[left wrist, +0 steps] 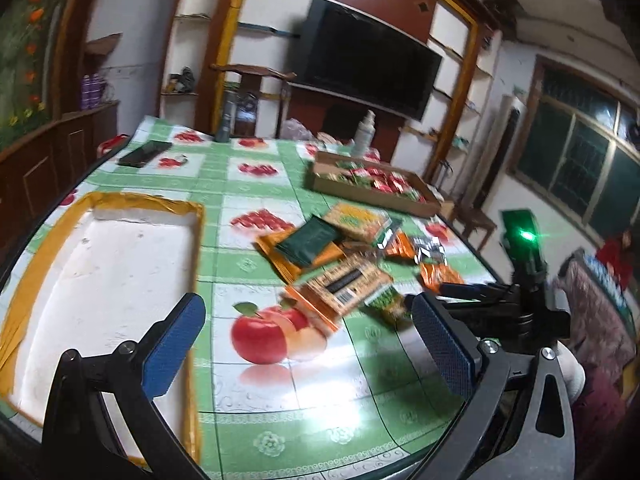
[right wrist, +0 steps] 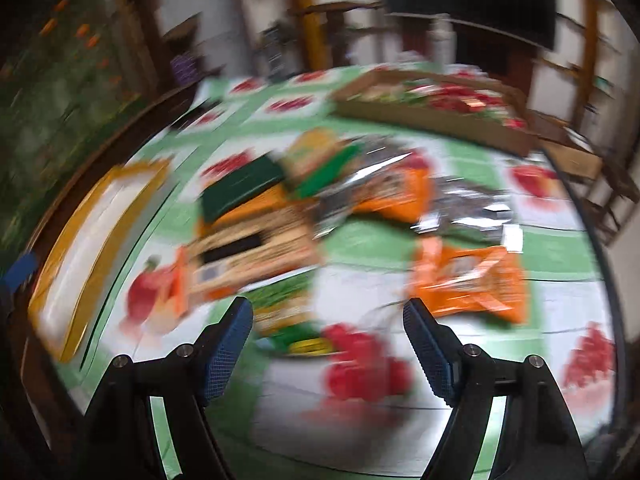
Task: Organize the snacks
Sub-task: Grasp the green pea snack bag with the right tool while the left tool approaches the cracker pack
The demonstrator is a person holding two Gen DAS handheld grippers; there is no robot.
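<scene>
Centrally, snack packets (left wrist: 340, 256) lie heaped on the table (left wrist: 256, 184), mid-frame in both views. Left tongs (left wrist: 308, 344) spread, holding nothing, low in frame. Right tongs (right wrist: 328, 344) spread too, nothing between; view blurred. White tray (left wrist: 100, 280) at left; cardboard box (left wrist: 372, 188) upper right.

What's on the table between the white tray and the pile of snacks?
Nothing: in the left wrist view only bare fruit-print tablecloth lies between the white tray and the snack pile.

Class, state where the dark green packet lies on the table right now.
Left wrist view: the dark green packet lies atop the snack pile, mid-table, between the white tray and cardboard box.
</scene>
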